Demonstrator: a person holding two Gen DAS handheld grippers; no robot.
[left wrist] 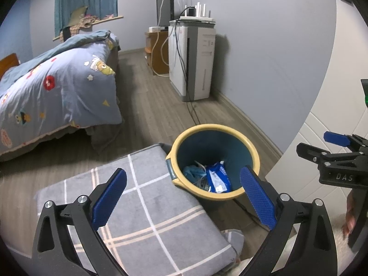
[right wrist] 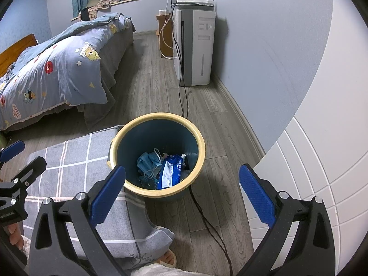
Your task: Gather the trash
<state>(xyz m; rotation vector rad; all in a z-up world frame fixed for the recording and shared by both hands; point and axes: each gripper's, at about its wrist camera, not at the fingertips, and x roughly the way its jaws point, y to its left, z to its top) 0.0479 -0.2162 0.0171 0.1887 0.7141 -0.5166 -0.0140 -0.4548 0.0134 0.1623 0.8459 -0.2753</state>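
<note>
Room: grey wood floor (right wrist: 158, 87) ran under everything, with pale blue-grey walls behind.
Left gripper (left wrist: 184, 197): jaws stood wide apart and empty, blue pads (left wrist: 109, 199) over the cushion and bin edge.
Right gripper (right wrist: 182, 195): jaws likewise spread wide, nothing between them, hanging just above the bin.
Cushion (right wrist: 76, 161): grey with a pale check, touching the bin at its 9 o'clock.
Bin (right wrist: 202, 147): yellow rim, dark teal inside, upright on the floor.
Trash: a blue-and-white wrapper (right wrist: 171, 171) and a crumpled blue face mask (right wrist: 148, 161) lay at the bin's bottom.
Cable (right wrist: 207, 220): black, ran across the floor past the bin.
Air purifier (right wrist: 197, 46): white, at 12 o'clock by the wall.
Bed (right wrist: 57, 73): at 10 o'clock, blue cartoon-print quilt.
</note>
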